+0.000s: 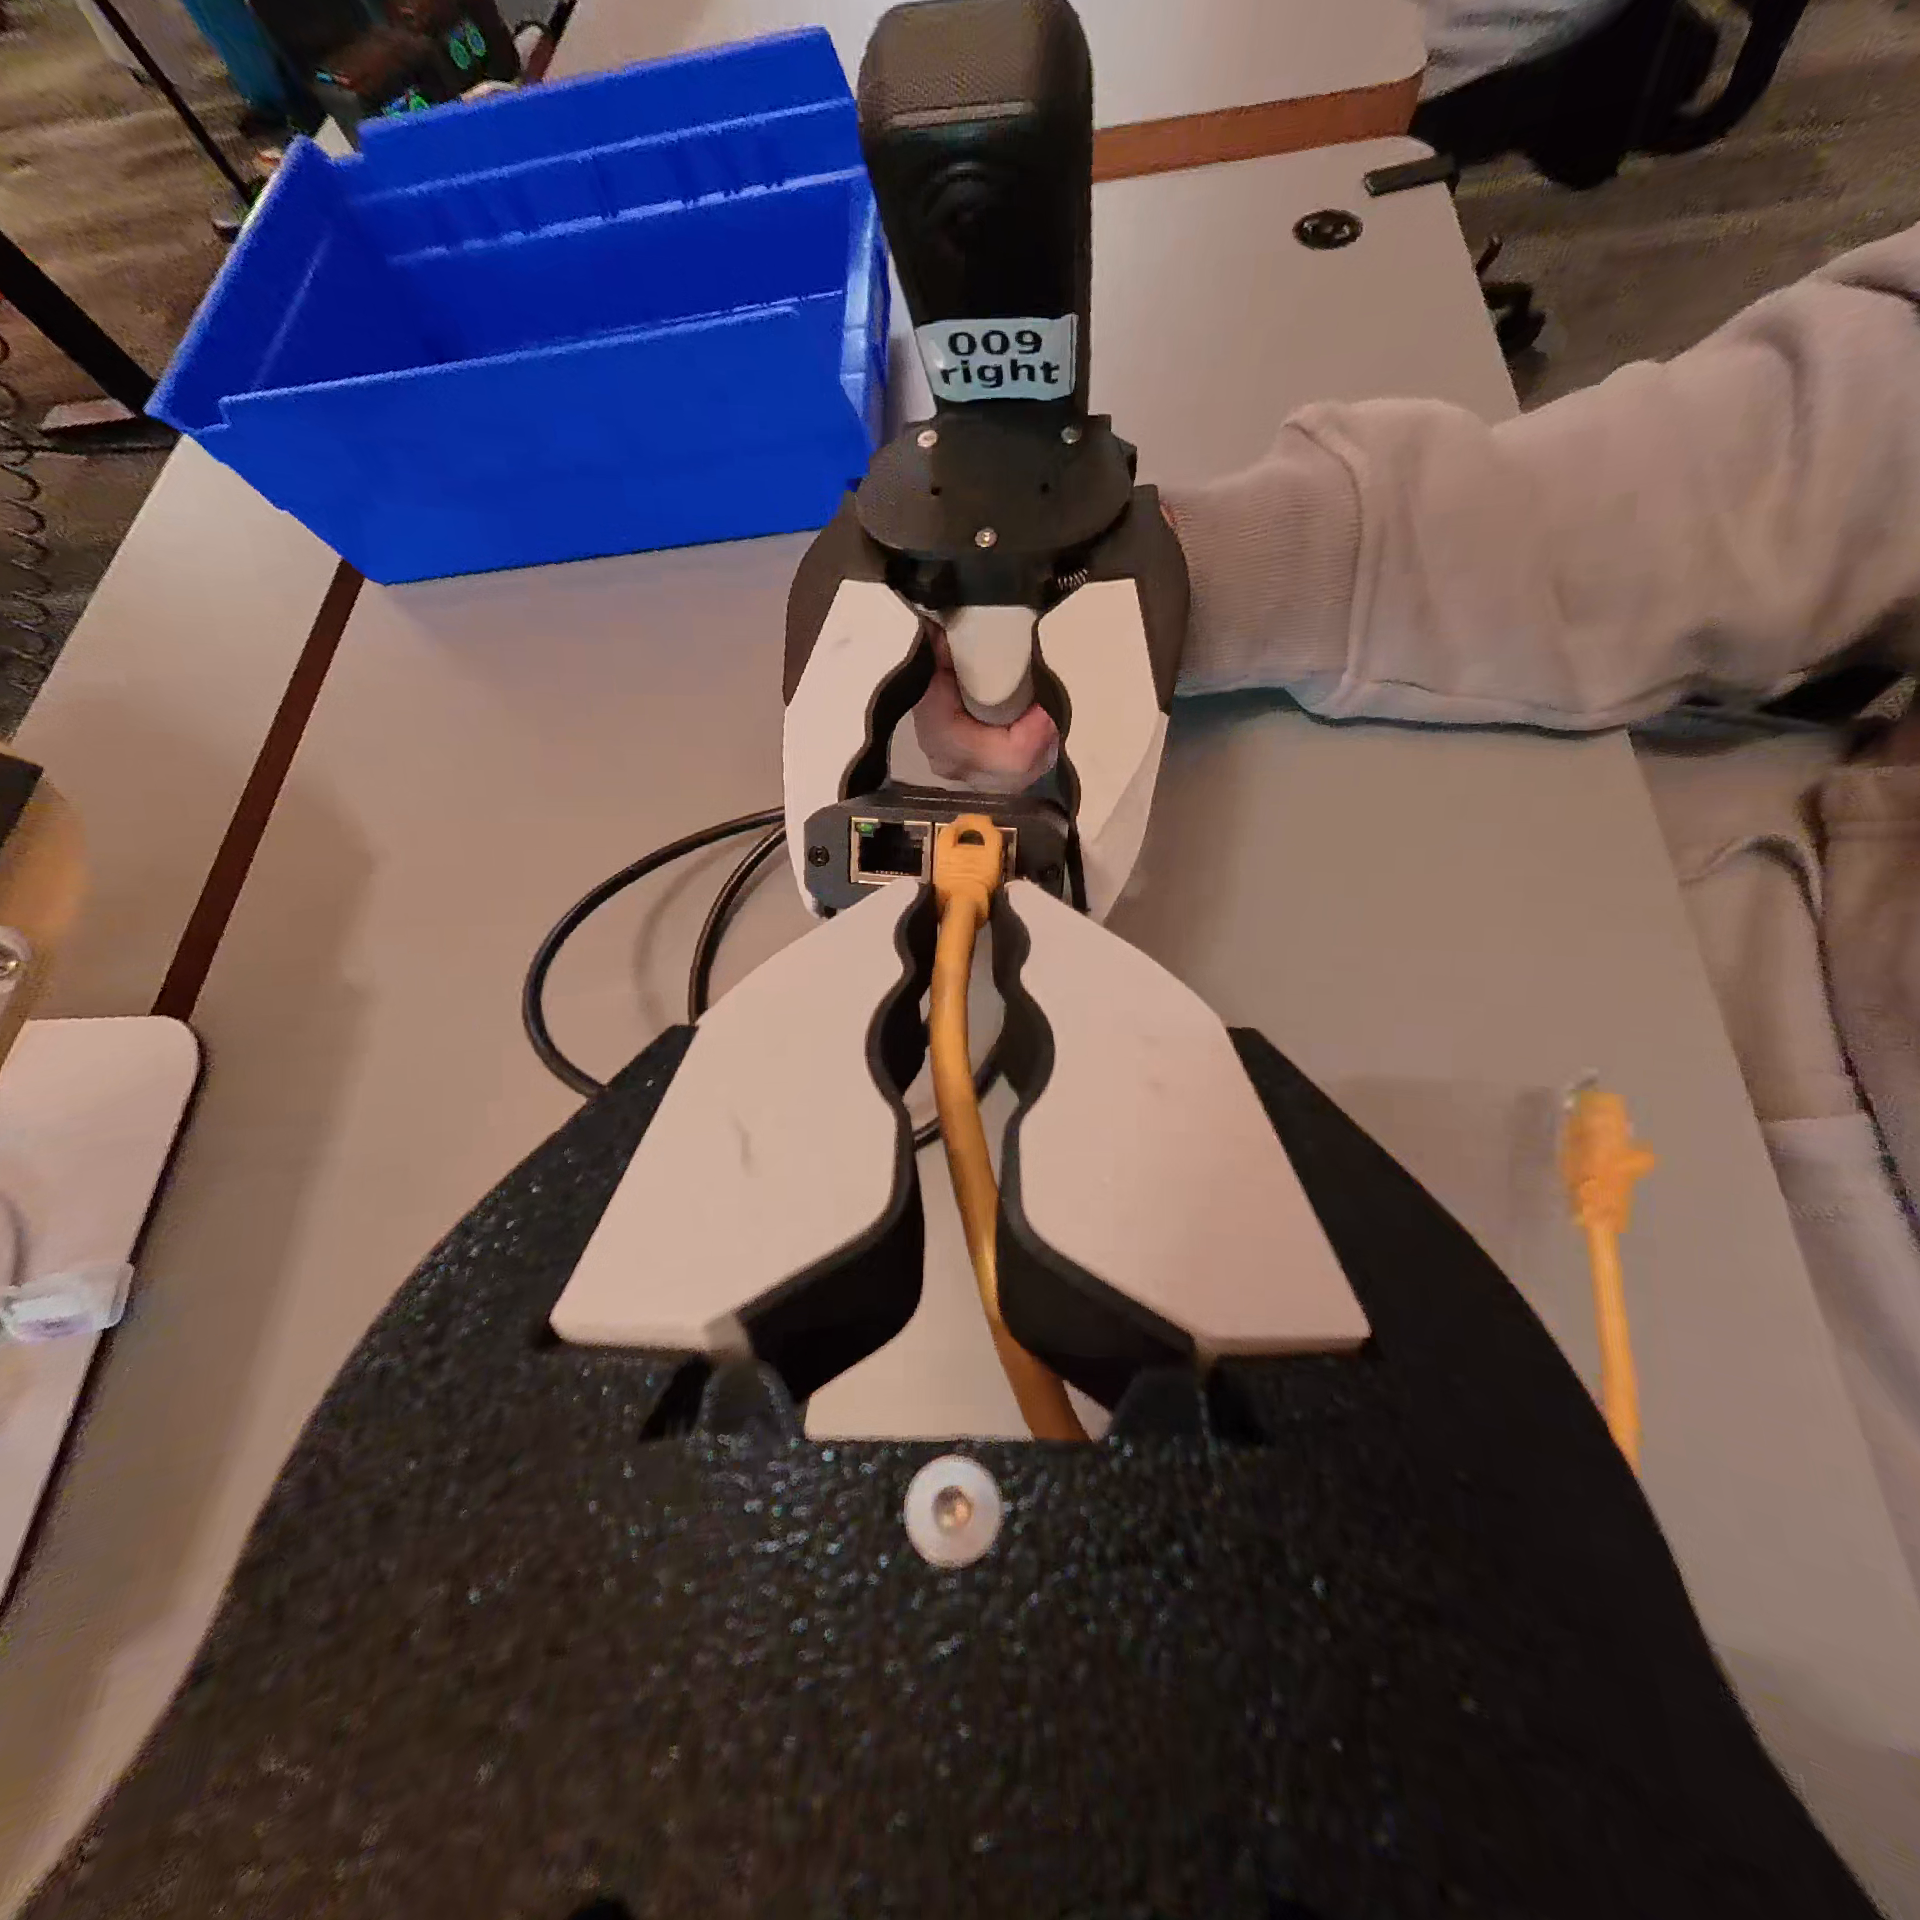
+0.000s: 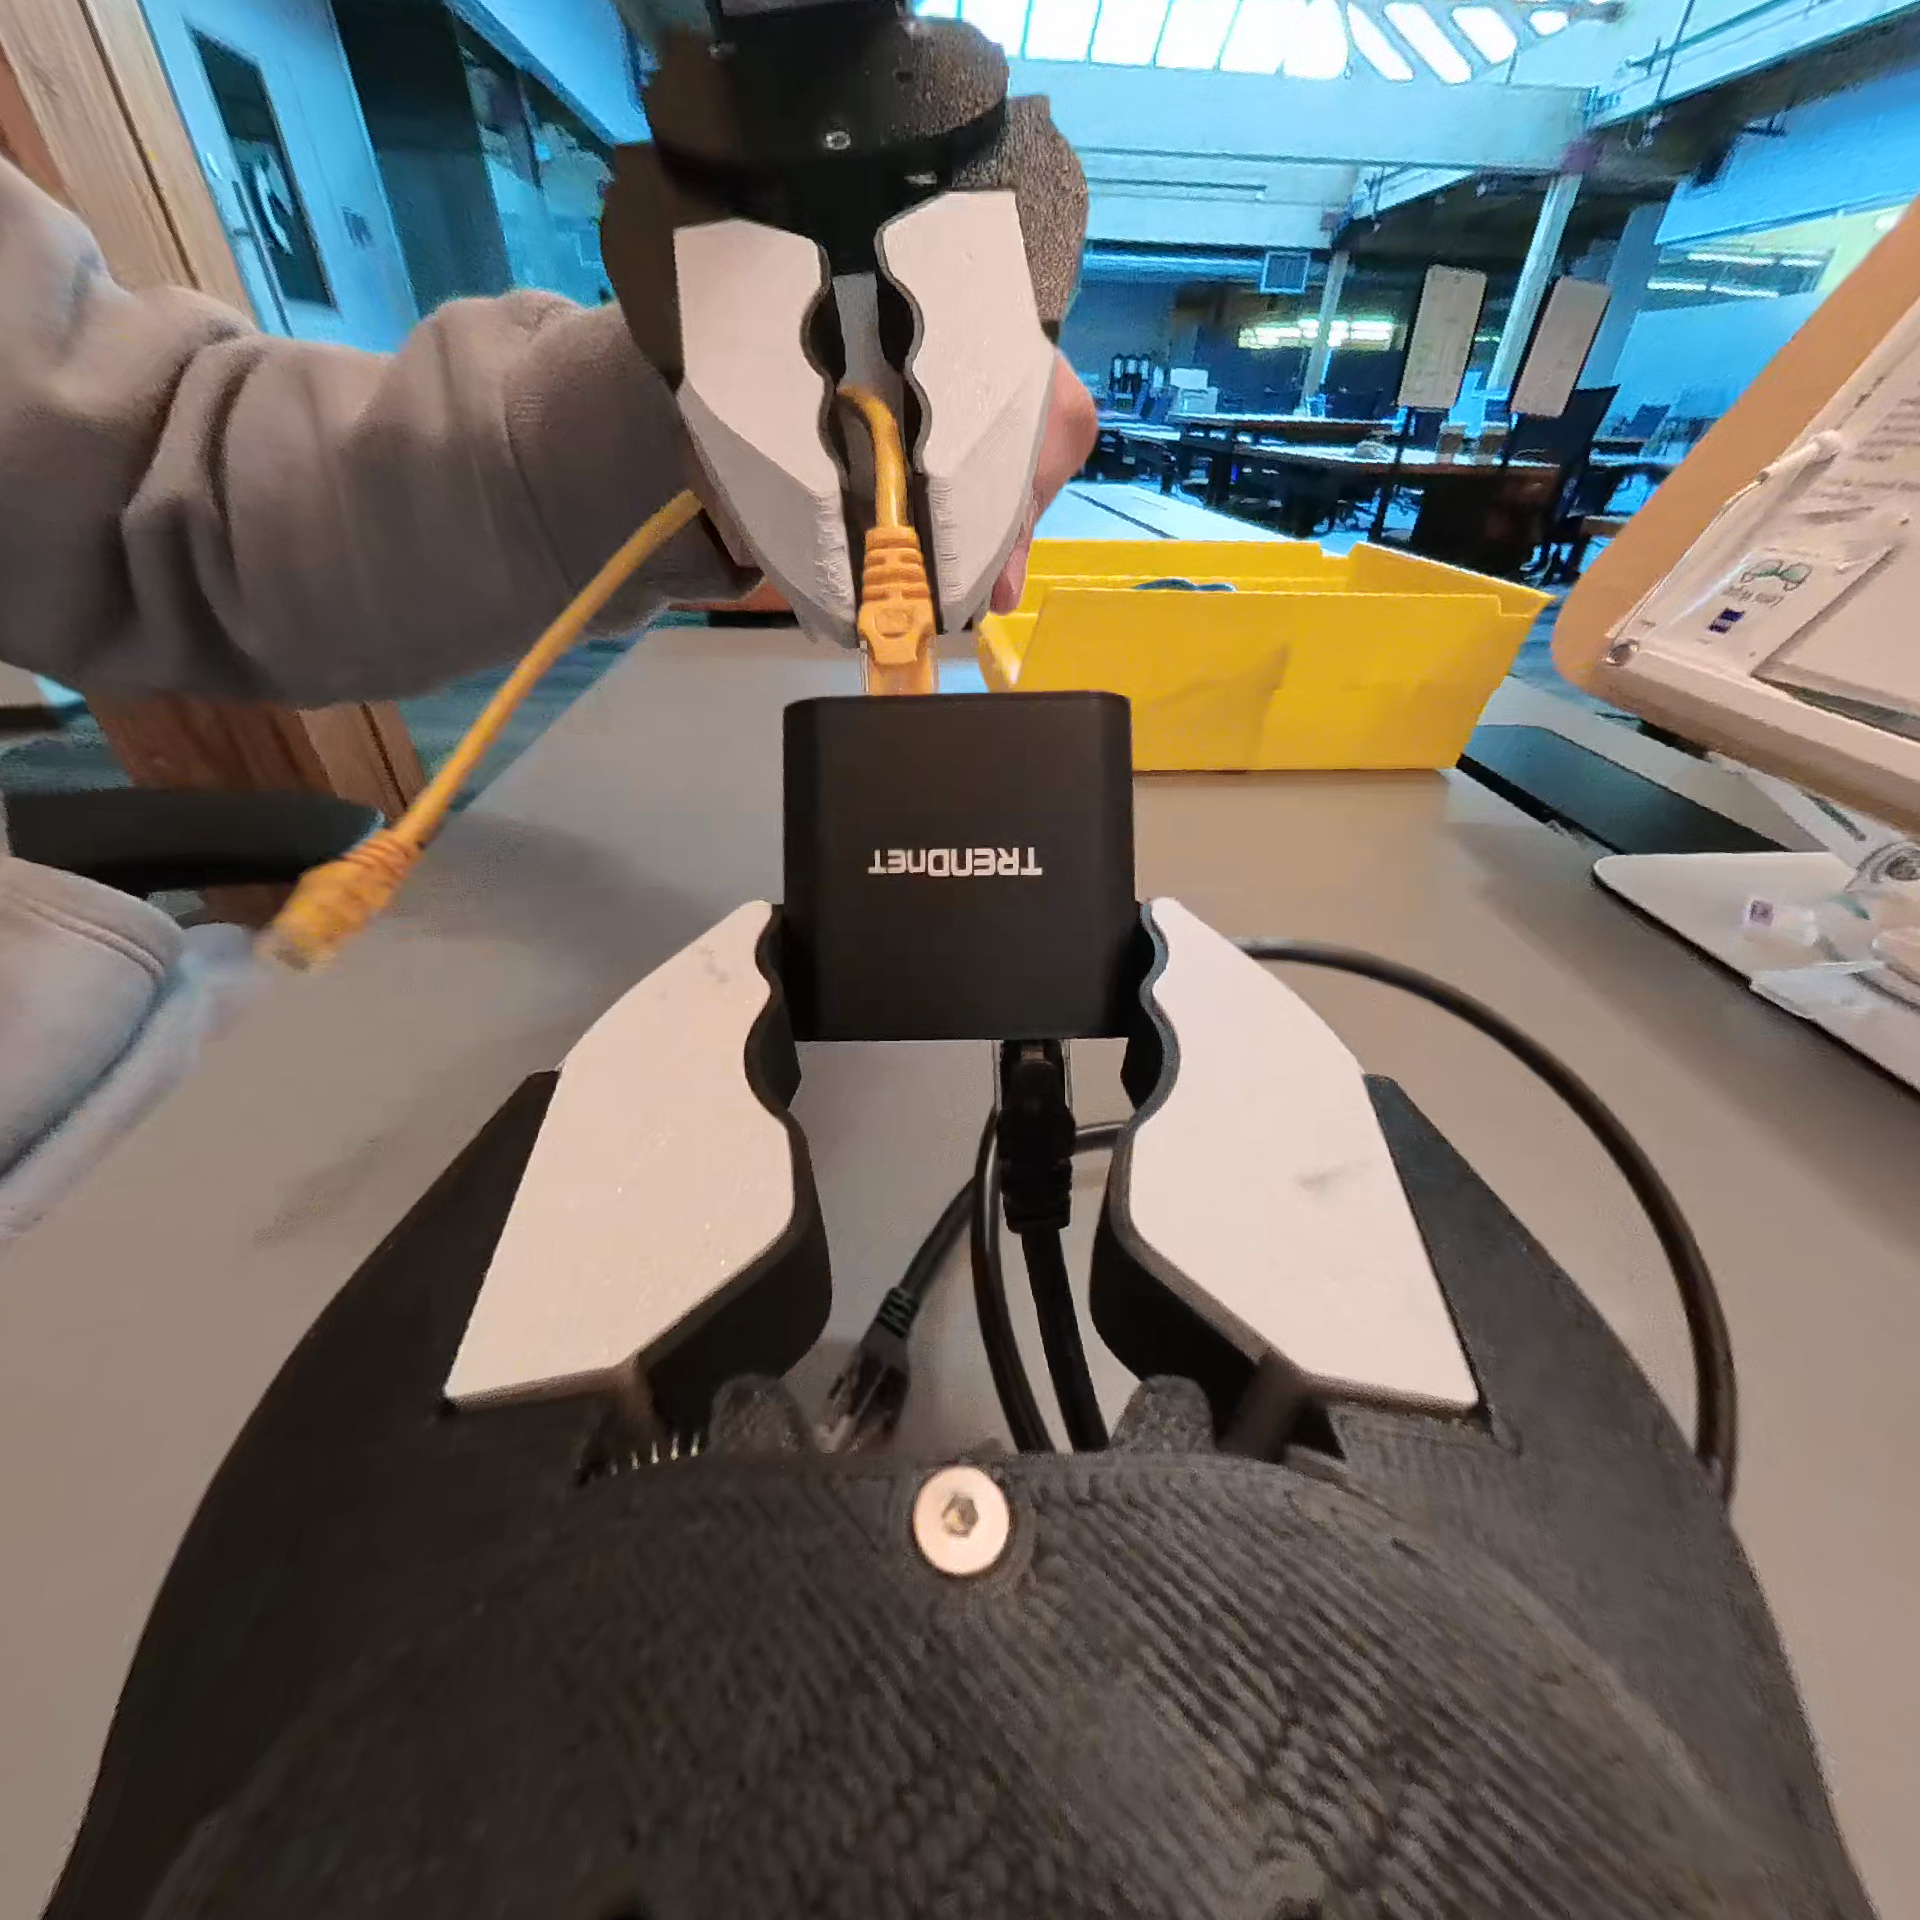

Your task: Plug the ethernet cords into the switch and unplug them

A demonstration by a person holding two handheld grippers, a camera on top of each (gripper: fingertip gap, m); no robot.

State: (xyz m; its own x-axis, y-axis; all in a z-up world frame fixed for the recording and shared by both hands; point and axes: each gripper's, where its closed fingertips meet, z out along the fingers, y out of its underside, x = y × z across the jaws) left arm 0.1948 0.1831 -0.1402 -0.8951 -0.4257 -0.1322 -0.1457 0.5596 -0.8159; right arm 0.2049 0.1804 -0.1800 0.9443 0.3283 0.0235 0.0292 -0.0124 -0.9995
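The black switch [image 1: 935,847] [image 2: 956,862] lies on the grey table. My right gripper [image 2: 961,935] is shut on the switch's sides; it also shows in the left wrist view [image 1: 951,800]. My left gripper [image 1: 961,904] is shut on an orange ethernet cord [image 1: 961,1091] just behind its plug [image 1: 971,847], which sits in the switch's right-hand port. The left-hand port [image 1: 888,850] is empty. The right wrist view shows the left gripper [image 2: 896,623] holding that plug [image 2: 894,603]. The cord's other plug [image 1: 1600,1153] [image 2: 332,904] hangs free.
A black cable [image 2: 1034,1132] is plugged into the switch's near side and loops over the table [image 1: 623,935]. A loose black plug [image 2: 873,1361] lies between my right fingers. A blue bin [image 1: 540,343], a yellow bin [image 2: 1247,665] and a tilted clipboard [image 2: 1766,540] stand around. The gap from one gripper's tips to the other's is roughly 5 centimeters.
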